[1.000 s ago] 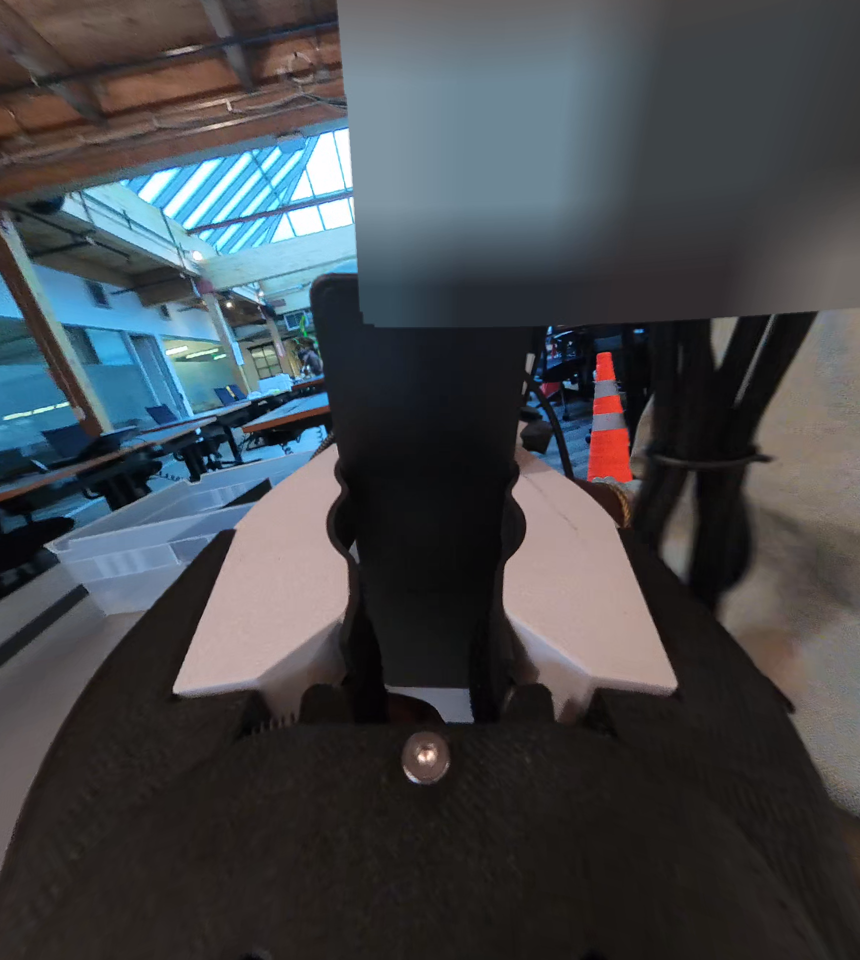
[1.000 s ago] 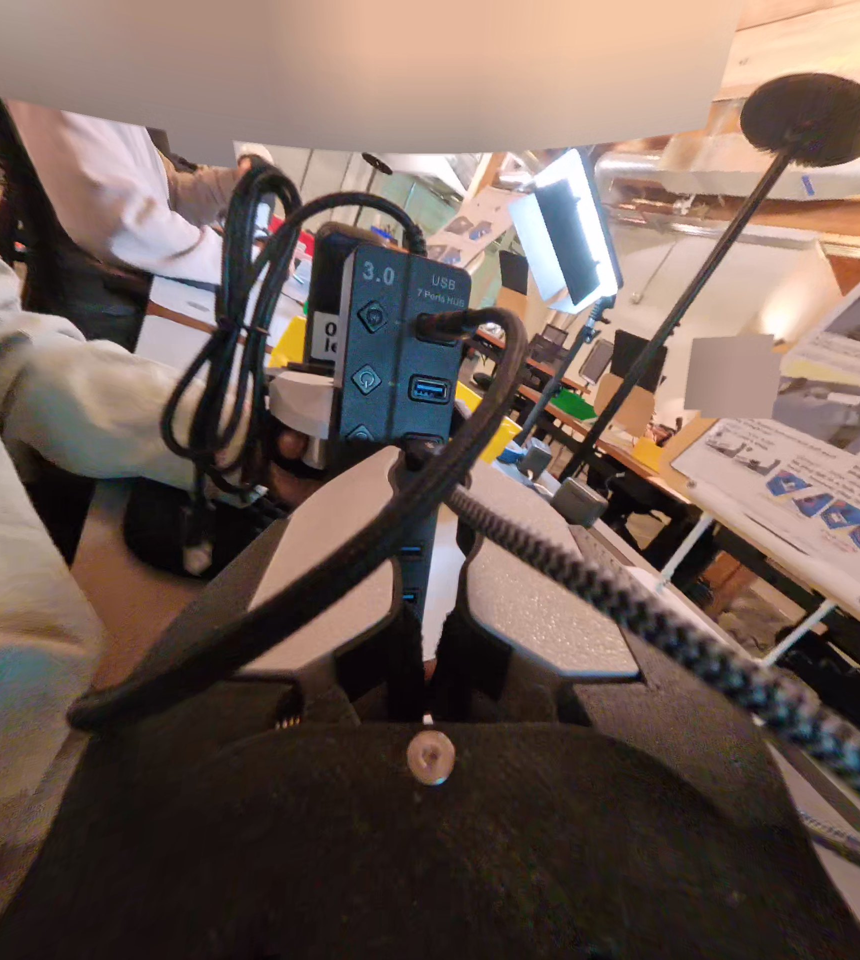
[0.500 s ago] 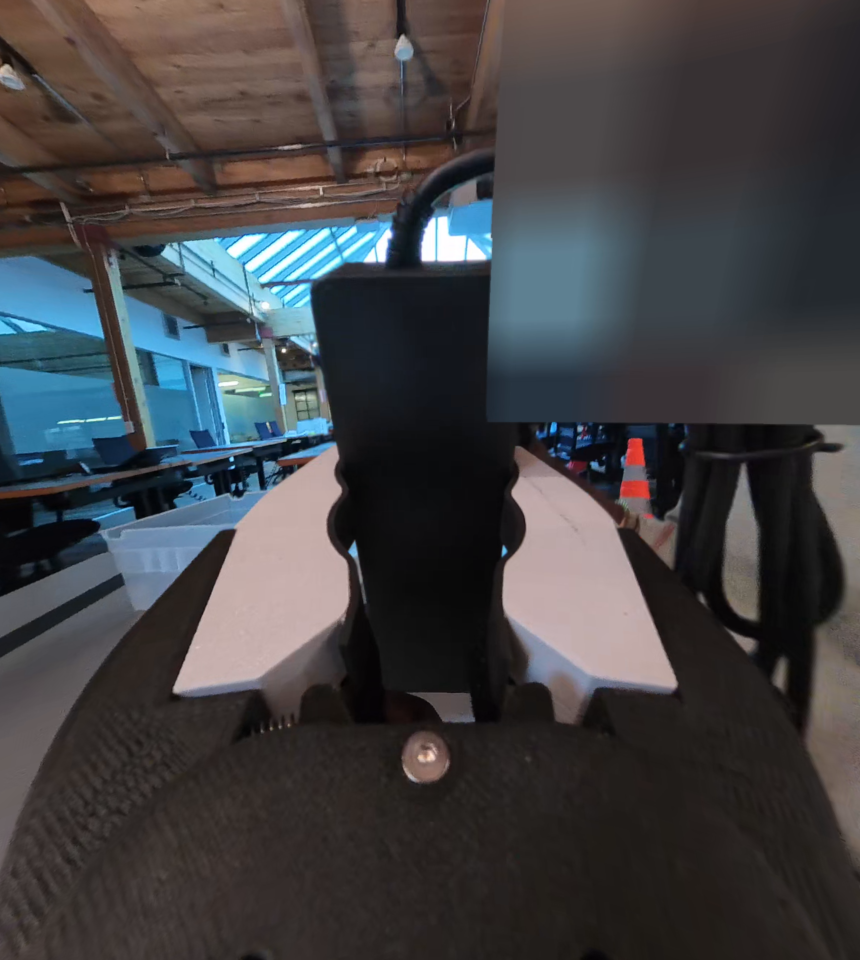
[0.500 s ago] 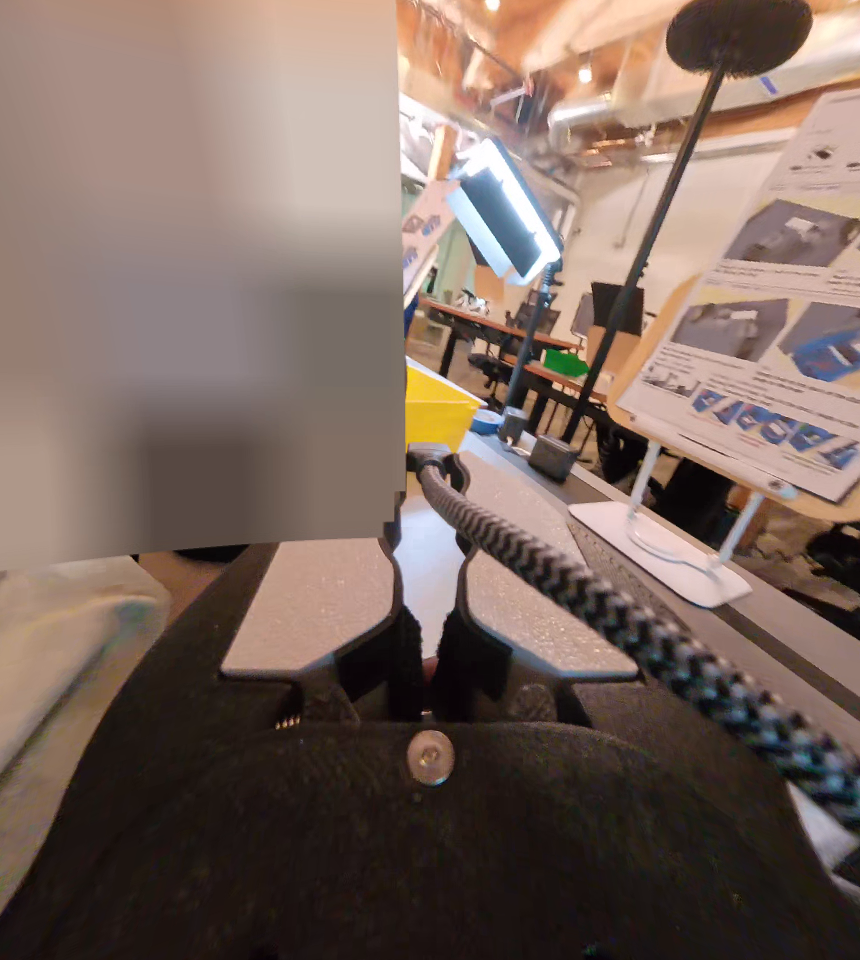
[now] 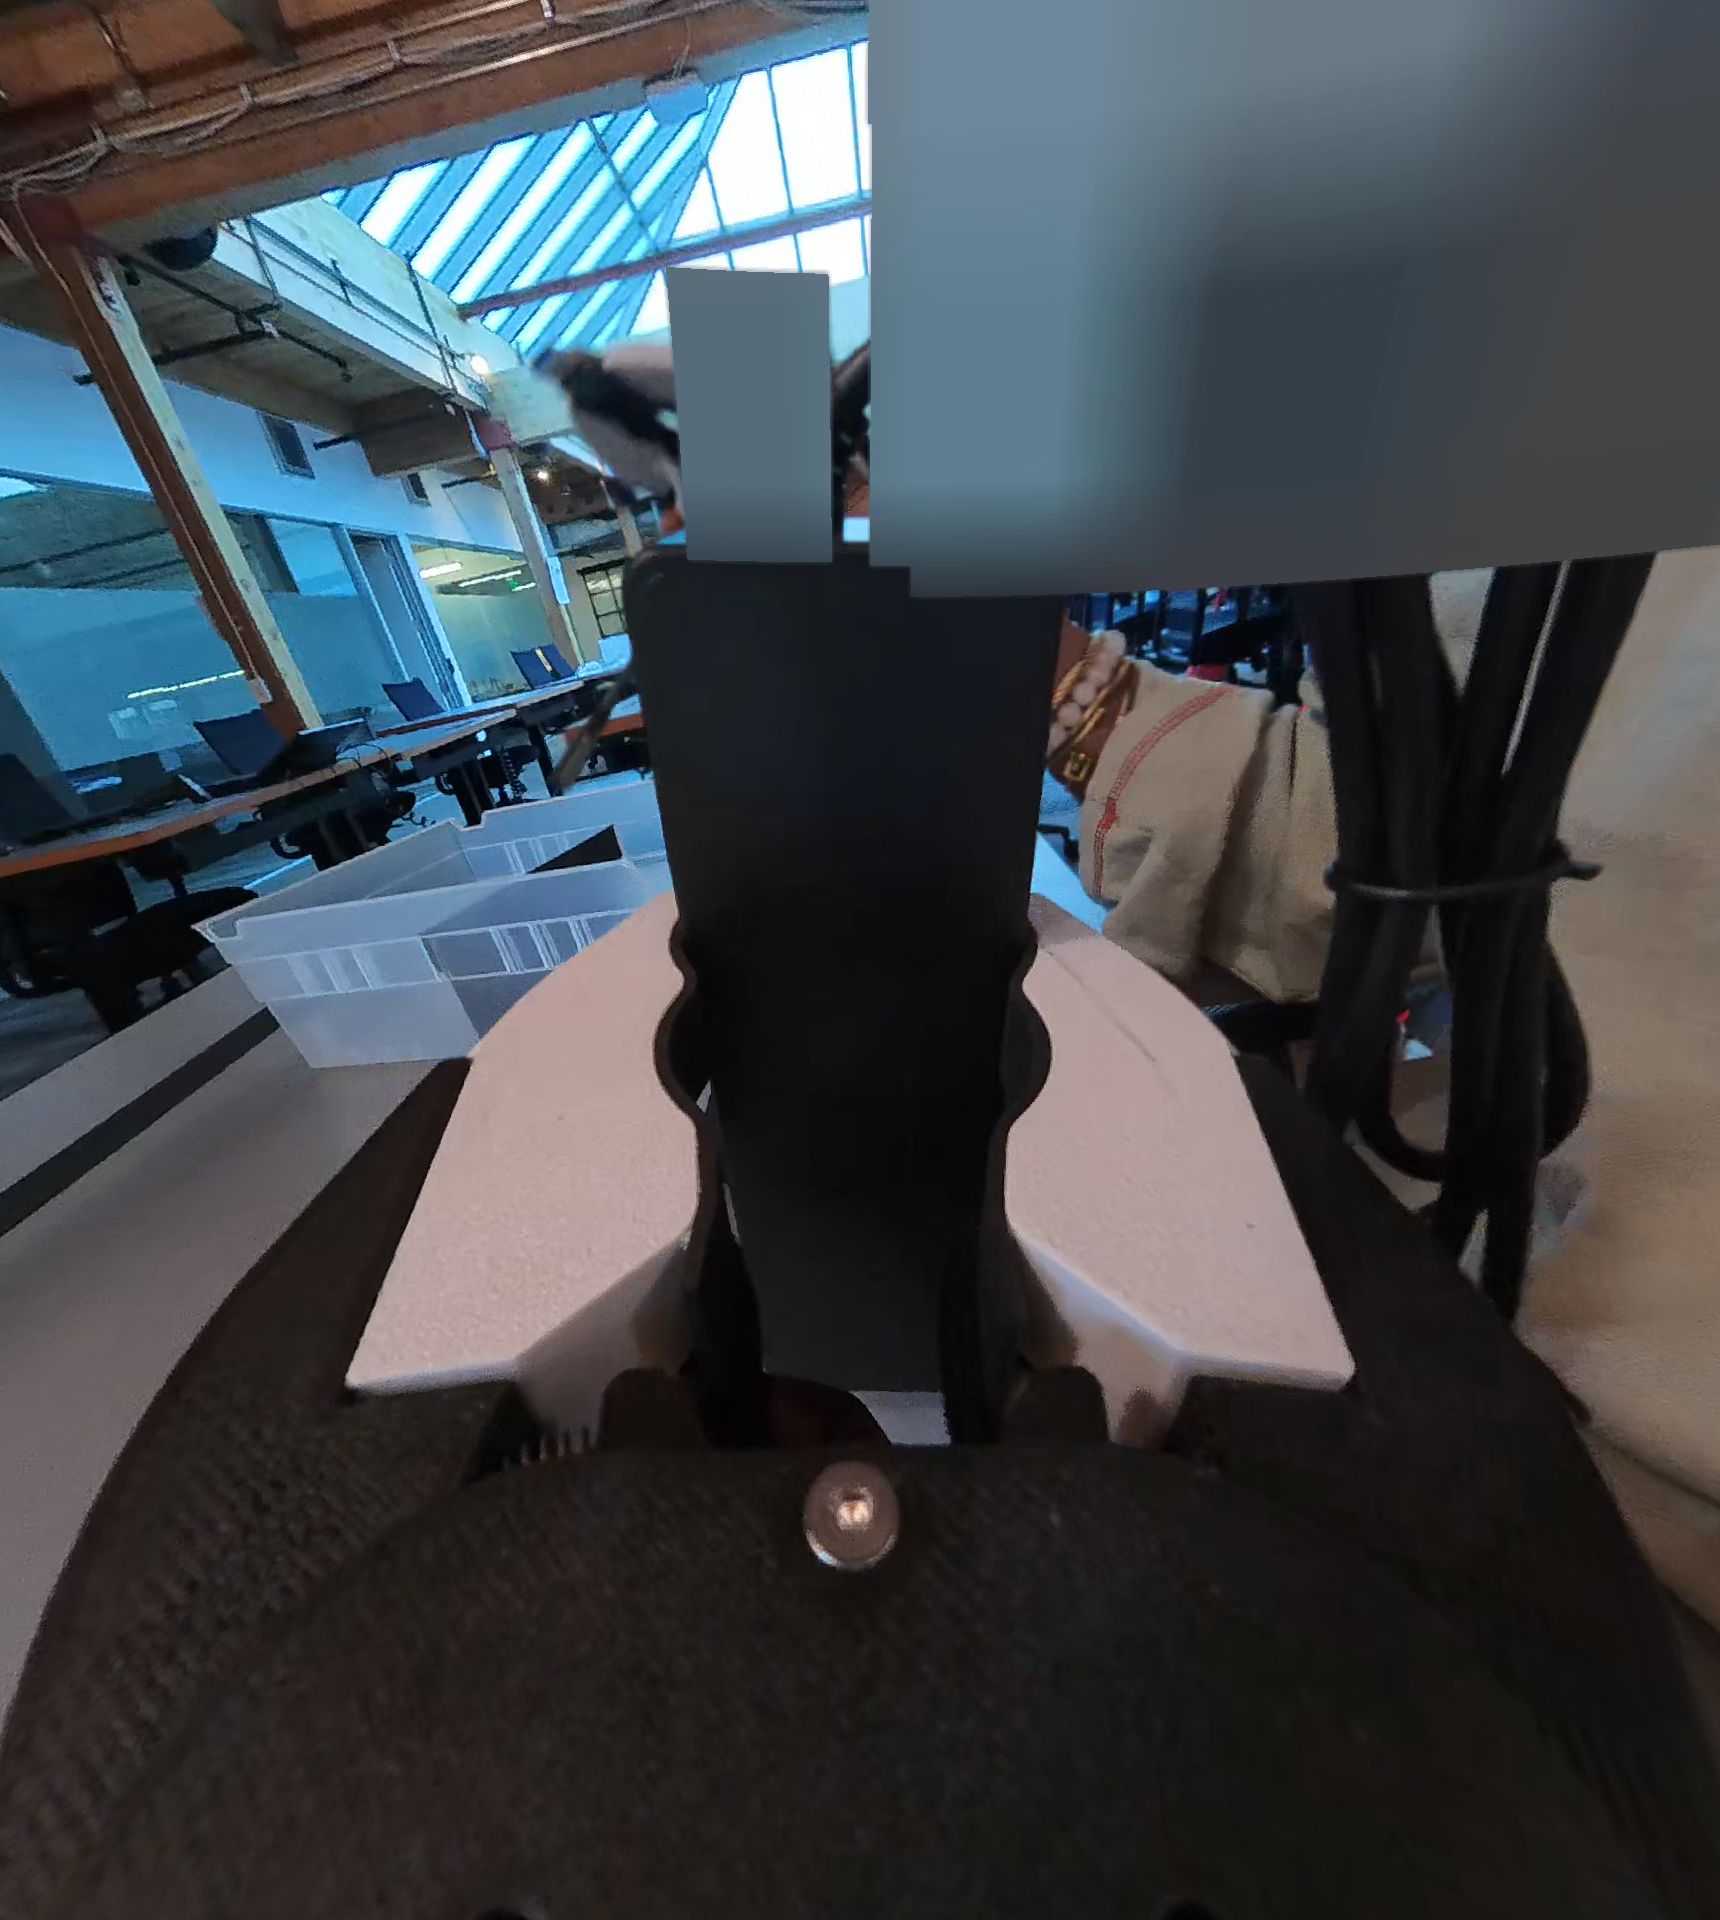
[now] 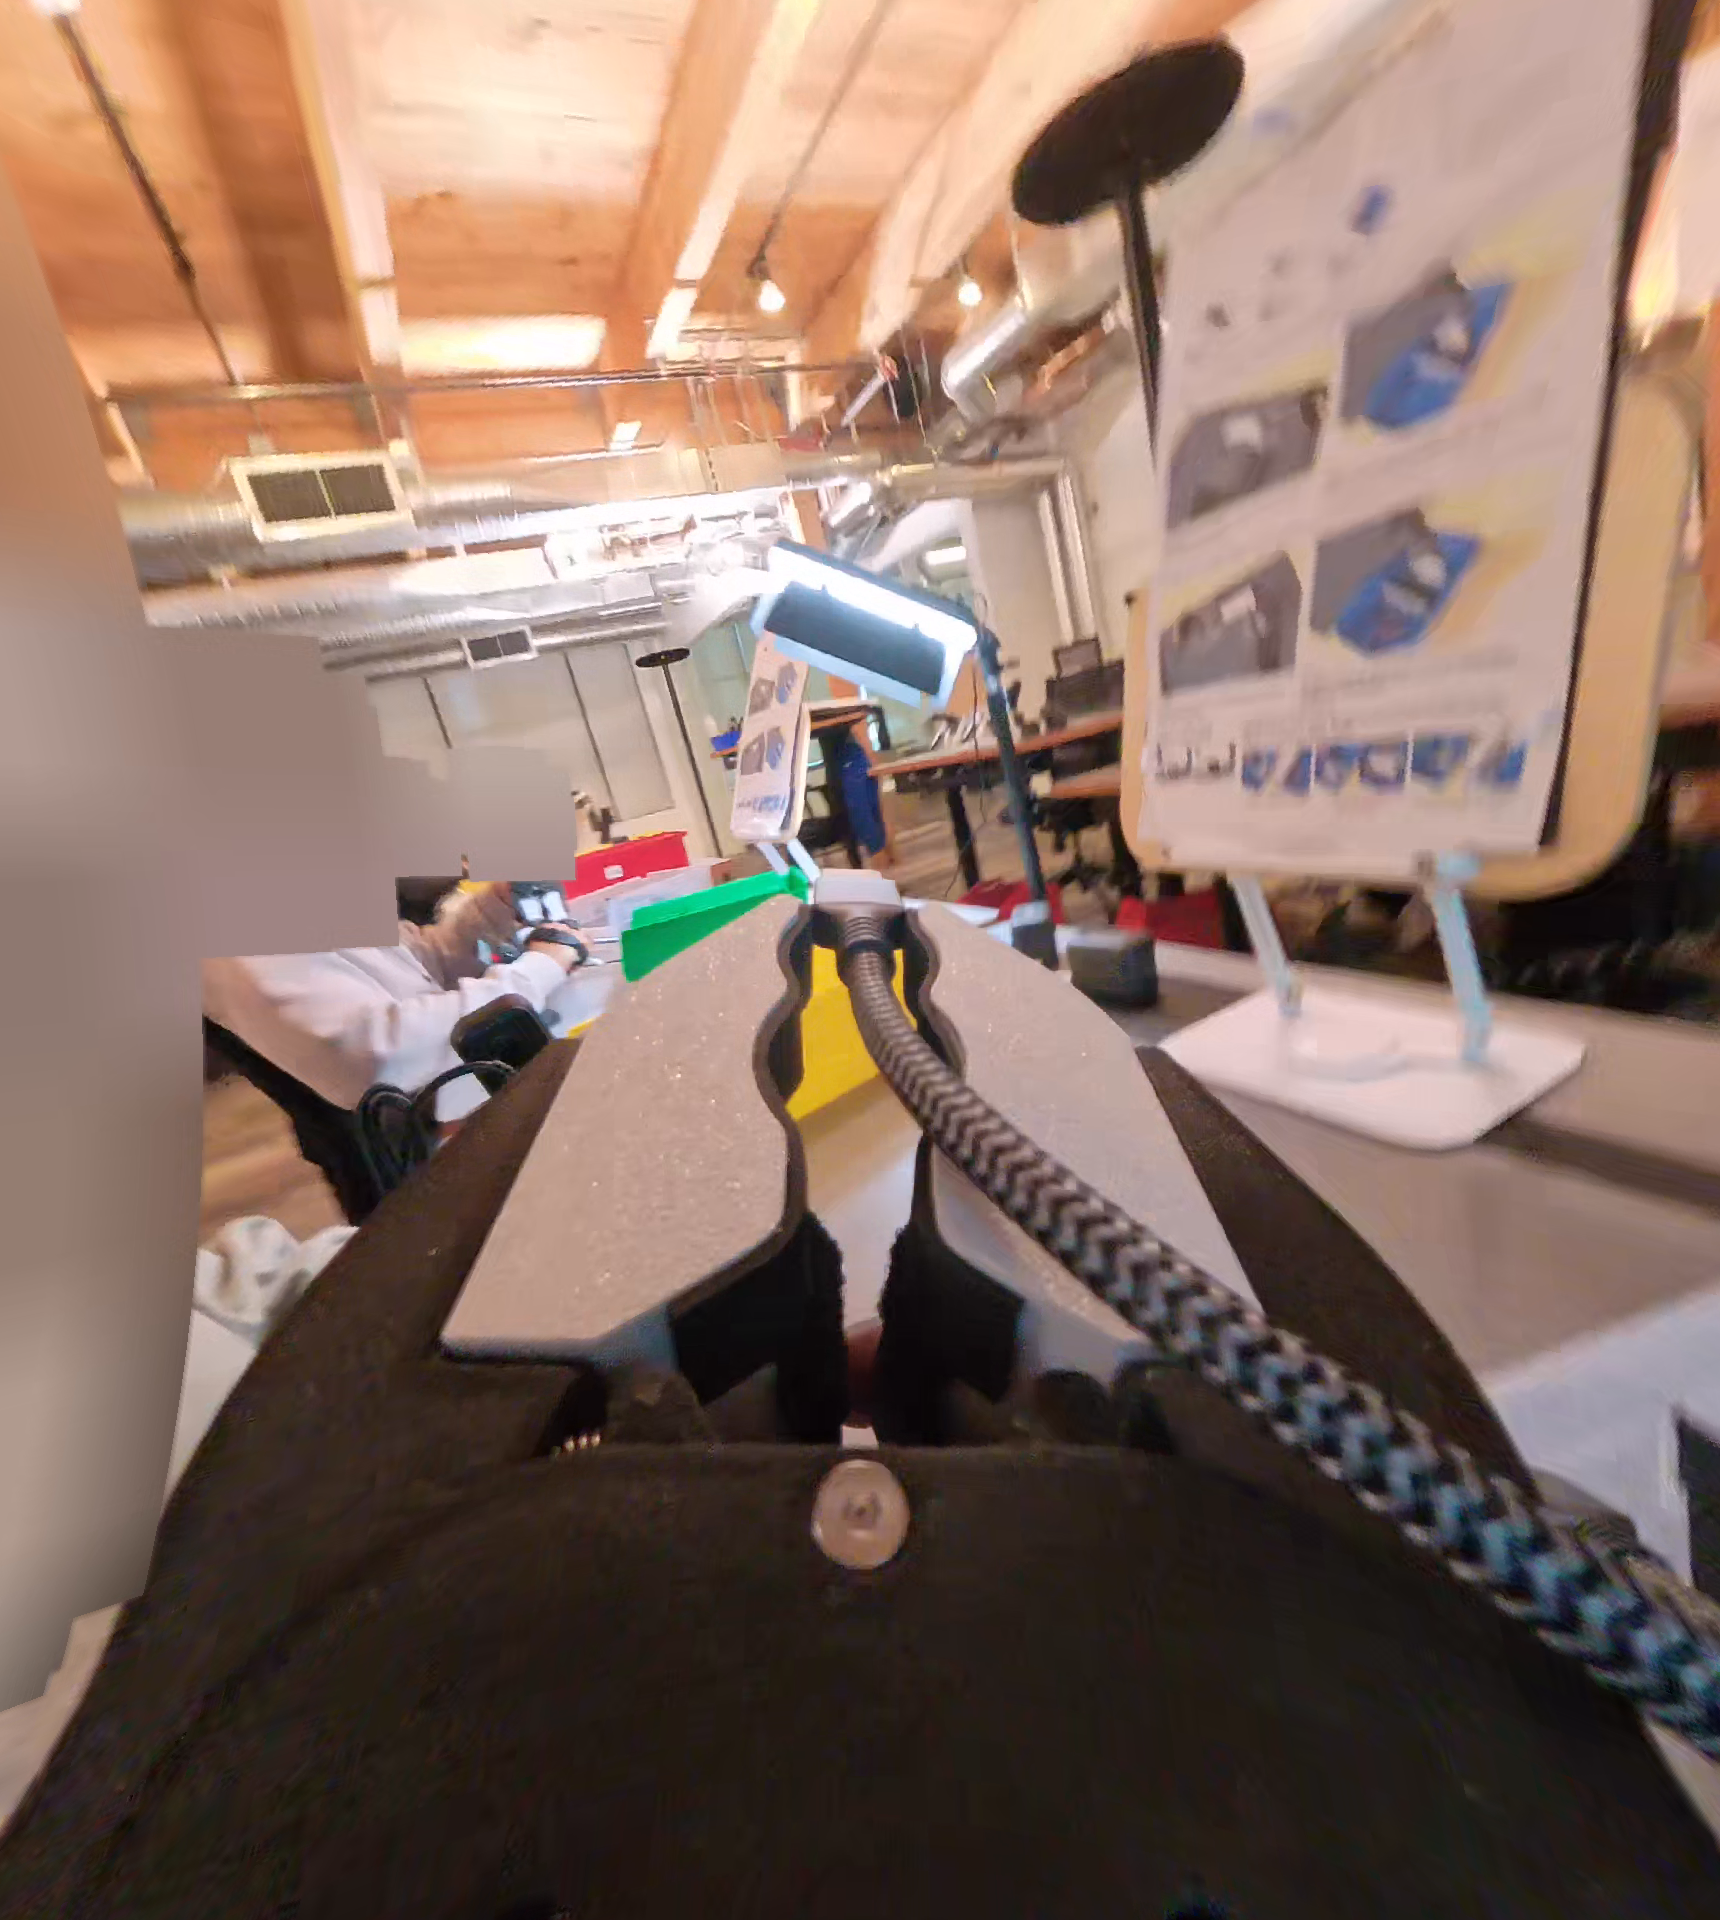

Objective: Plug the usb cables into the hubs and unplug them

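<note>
In the left wrist view my left gripper [image 5: 851, 987] is shut on a black USB hub [image 5: 851, 831]. The hub stands upright between the white fingers [image 5: 565, 1143], its plain back facing the camera. A tied bundle of black cable [image 5: 1448, 883] hangs to its right. In the right wrist view my right gripper [image 6: 854, 935] is shut on the plug [image 6: 851, 891] of a black-and-grey braided USB cable [image 6: 1043, 1174]. The plug's metal tip points forward into free air. The cable trails back over the right finger. The hub is not in this view.
Clear plastic bins [image 5: 399, 956] stand on the grey table at the left, and a canvas bag [image 5: 1188, 831] lies behind the hub. A document stand [image 6: 1355, 520] on a white base [image 6: 1375, 1060] stands at the right. A yellow bin [image 6: 835, 1039] and a person's sleeve [image 6: 368, 1008] are ahead.
My right gripper has come away from the hub with the braided cable's plug and swung right, so the hub has left its view. My left gripper still holds the hub and has tilted.
</note>
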A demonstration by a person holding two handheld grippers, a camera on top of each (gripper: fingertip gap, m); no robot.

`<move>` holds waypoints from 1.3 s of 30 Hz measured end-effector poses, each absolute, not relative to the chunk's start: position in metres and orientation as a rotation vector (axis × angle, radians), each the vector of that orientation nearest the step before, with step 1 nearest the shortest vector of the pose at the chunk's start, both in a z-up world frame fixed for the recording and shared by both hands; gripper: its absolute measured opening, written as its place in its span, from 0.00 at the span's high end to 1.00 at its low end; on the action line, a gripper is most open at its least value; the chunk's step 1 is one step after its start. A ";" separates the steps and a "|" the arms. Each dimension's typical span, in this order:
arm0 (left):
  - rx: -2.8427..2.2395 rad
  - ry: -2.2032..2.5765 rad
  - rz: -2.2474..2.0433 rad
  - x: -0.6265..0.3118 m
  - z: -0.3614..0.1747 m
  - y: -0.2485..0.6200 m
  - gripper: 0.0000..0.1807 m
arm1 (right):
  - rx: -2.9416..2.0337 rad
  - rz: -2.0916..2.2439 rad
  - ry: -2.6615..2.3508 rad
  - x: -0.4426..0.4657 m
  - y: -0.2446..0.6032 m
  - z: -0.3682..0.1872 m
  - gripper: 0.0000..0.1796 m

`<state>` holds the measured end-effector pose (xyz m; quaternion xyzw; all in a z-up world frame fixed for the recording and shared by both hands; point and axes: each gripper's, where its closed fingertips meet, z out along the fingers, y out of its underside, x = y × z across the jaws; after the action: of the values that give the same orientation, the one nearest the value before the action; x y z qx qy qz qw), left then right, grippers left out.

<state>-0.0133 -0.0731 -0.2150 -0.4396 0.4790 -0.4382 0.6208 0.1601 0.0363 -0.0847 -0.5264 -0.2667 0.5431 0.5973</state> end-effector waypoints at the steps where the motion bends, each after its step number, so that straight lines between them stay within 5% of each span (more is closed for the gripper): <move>1: -1.013 1.107 -1.003 -0.013 -0.216 -0.073 0.70 | -1.274 1.314 -0.578 0.167 0.049 -0.099 0.91; 8: -1.031 1.150 -0.969 -0.008 -0.224 -0.074 0.70 | -1.863 0.982 -0.474 0.202 0.108 -0.235 0.91; 16: -1.037 1.142 -0.956 -0.008 -0.225 -0.072 0.70 | -2.302 0.398 -0.678 0.222 0.104 -0.306 0.81; 32: -1.057 1.186 -0.923 -0.006 -0.232 -0.072 0.70 | -2.336 -0.164 -0.808 0.259 0.068 -0.258 0.84; 39: -1.059 1.197 -0.914 -0.005 -0.233 -0.072 0.70 | -2.480 -0.186 -0.766 0.286 0.067 -0.292 0.89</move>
<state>-0.0050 -0.0722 -0.2332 -0.4580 0.5173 -0.3953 0.6053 0.2857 0.0672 -0.2919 -0.9186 -0.2838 -0.0689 0.2661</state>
